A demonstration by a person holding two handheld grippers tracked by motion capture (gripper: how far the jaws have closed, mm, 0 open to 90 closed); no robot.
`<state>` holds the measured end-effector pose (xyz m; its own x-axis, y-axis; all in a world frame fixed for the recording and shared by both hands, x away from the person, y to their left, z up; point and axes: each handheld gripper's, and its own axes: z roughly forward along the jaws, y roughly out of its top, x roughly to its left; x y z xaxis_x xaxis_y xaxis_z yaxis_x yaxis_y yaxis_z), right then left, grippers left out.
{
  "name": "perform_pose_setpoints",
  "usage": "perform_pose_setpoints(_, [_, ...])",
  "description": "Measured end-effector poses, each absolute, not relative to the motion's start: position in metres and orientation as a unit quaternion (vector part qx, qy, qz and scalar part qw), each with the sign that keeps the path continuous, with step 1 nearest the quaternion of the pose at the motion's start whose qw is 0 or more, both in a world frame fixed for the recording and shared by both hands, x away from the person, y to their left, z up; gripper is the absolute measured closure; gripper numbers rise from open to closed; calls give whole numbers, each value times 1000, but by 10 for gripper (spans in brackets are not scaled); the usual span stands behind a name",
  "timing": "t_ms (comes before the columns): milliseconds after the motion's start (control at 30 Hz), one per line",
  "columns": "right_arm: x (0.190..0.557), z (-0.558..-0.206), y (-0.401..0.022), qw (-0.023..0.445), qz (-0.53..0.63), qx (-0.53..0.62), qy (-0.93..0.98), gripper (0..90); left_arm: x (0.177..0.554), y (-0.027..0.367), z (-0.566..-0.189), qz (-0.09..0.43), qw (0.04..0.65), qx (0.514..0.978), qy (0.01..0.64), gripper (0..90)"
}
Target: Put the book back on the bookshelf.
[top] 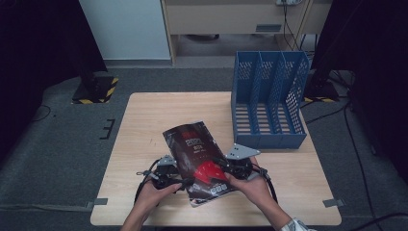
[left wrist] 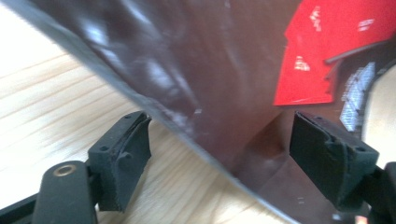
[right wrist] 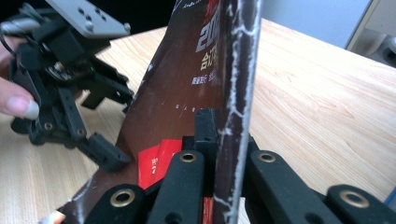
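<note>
Setting: pale wooden table [top: 144, 125] on grey carpet, dark curtains at both sides of the frame, a light cabinet across the top

File rack: blue perforated rack [top: 269, 98] with three slots, standing at the upper right of the table, apart from the hands

Book: dark brown glossy book [top: 195, 159] with a red patch on its cover, lifted and tilted at lower centre of the high view, between the two hands

Right gripper [right wrist: 224, 140]: jaws closed tight on the book's edge, which runs up the middle of the right gripper view; held by the right hand [top: 250, 185]

Left gripper [left wrist: 219, 140]: jaws spread wide, the book's lower edge passing between them, neither pad clearly pressing it; held by the left hand [top: 154, 190] at the book's lower left

Cables: black leads [top: 269, 185] trail from both grippers toward the bottom edge
</note>
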<state>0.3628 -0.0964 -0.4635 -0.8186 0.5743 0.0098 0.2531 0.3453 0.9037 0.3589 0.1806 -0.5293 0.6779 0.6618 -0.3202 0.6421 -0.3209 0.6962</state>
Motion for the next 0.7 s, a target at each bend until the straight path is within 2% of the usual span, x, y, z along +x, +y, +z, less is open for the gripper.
perform_pose_setpoints(100, [363,-463,-96,155,516,255,803,870,359,177,-530,4,425,816,392,195])
perform_pose_setpoints(200, [362,-462,-95,152,521,252,801,871,358,177,-528,0,419,821,387,245])
perform_pose_setpoints(333, [359,-460,-93,150,529,241,800,870,359,183,-527,-15,413,821,393,492])
perform_pose_setpoints(433, [357,-462,-90,154,524,229,806,870,357,182,-525,-16,404,827,391,617])
perform_pose_setpoints(700, [359,-462,-93,154,527,219,806,863,358,186,-518,-28,405,827,388,784])
